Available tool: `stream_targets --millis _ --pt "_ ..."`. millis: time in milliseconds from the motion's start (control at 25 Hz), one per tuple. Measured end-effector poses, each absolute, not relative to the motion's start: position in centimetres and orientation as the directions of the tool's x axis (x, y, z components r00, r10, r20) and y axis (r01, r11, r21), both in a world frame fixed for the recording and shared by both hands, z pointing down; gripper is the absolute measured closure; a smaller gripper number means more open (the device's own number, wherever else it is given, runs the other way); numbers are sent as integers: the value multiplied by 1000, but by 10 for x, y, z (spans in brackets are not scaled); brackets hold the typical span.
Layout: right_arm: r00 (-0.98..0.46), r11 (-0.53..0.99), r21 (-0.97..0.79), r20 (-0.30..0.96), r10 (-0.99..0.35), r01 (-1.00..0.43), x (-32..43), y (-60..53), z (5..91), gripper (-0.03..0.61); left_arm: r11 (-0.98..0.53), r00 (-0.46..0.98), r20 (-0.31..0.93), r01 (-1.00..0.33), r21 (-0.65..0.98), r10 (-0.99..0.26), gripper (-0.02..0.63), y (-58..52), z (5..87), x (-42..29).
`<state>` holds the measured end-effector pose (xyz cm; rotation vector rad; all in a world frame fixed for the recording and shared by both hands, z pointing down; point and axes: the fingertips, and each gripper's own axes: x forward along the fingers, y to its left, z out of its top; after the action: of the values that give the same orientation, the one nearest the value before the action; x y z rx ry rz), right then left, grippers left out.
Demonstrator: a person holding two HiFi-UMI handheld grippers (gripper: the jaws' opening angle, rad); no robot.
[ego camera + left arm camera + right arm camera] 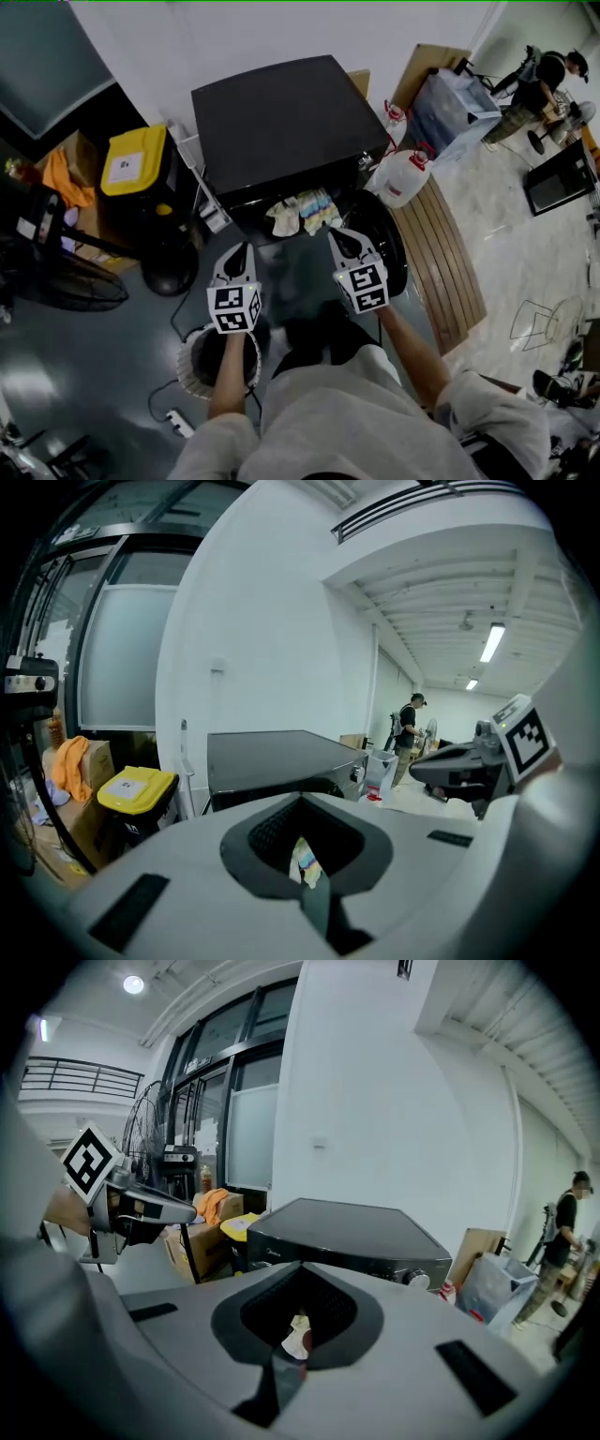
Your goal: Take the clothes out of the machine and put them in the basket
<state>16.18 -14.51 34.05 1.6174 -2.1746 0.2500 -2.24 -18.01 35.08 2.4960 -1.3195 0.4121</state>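
view: head
machine (281,122): black, flat-topped, set against the white wall
door (382,234): round, dark, swung open on the machine's right
clothes (302,212): pale and striped bundle in the machine's mouth, partly over its lip
basket (190,370): pale, round, on the grey floor under the left forearm, in front of the machine and apart from it
left gripper (242,249): jaws closed together, nothing held, pointed at the machine, short of the clothes
right gripper (339,234): jaws closed together, nothing held, tip just beside the clothes; contact not readable
yellow-lidded bin (136,161): left of the machine
jug (401,178): white, red cap, right of the door

view: left gripper
left gripper (303,803): two grey jaws pressed shut along one seam, nothing between them
clothes (305,860): seen through the dark notch in the jaws, beyond the tips
machine (272,757): ahead, past the jaw tips
right gripper (464,761): alongside at the right, marker cube on top
yellow-lidded bin (136,785): left of the machine
person (408,728): standing far back

view: right gripper
right gripper (302,1269): jaws fully closed, empty
clothes (298,1330): pale patch visible through the notch, beyond the tips
machine (337,1232): straight ahead, knob at its right front corner
left gripper (141,1208): alongside at the left, marker cube on top
person (567,1213): at the far right
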Motion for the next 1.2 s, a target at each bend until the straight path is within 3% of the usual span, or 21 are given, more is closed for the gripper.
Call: stream_targets --millis 560,1200 --pt "-366 425 11 487 -793 -905 173 -196 437 555 -401 427 456 -902 160 -781 595 -190 444 2" --pt "-413 493 -6 555 -722 -870 172 -224 632 555 -281 344 500 -939 199 -795 595 -196 616 -1"
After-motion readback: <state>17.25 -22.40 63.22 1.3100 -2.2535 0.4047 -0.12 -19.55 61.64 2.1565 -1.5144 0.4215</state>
